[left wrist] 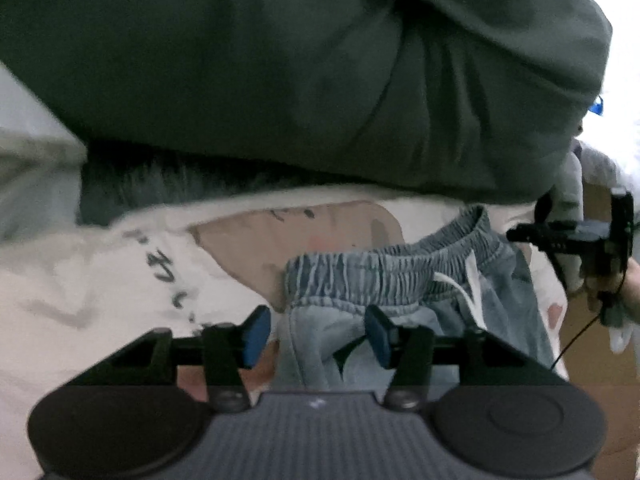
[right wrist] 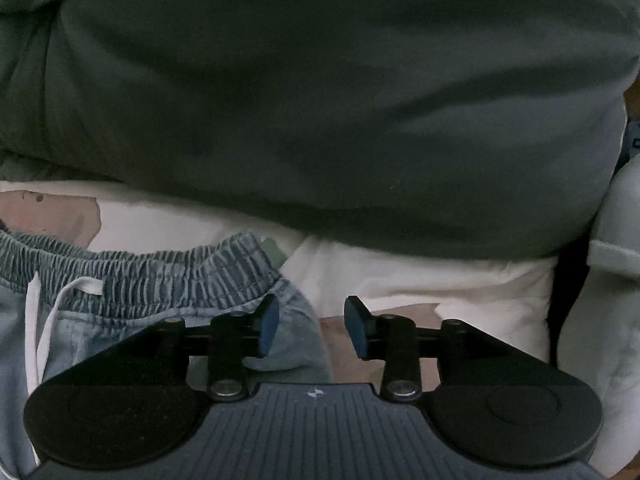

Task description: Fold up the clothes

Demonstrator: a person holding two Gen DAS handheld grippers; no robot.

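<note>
Light blue denim trousers (left wrist: 400, 276) with a gathered elastic waistband and a white drawstring (left wrist: 460, 292) lie on a white printed garment (left wrist: 100, 280). My left gripper (left wrist: 318, 332) stands open over the waistband's left corner; the cloth lies between its blue pads, which do not press on it. In the right wrist view the same trousers (right wrist: 160, 280) end at the right corner of the waistband. There my right gripper (right wrist: 313, 328) is open. Its left pad sits over the denim edge and its right pad over the white garment (right wrist: 420, 284).
A person's dark green top (left wrist: 280, 60) fills the upper half of both views, close above the clothes. A hand (left wrist: 632, 284) on the other device shows at the right edge. Brown cardboard (left wrist: 592, 328) lies at the right. A pale grey object (right wrist: 612, 240) stands at the right.
</note>
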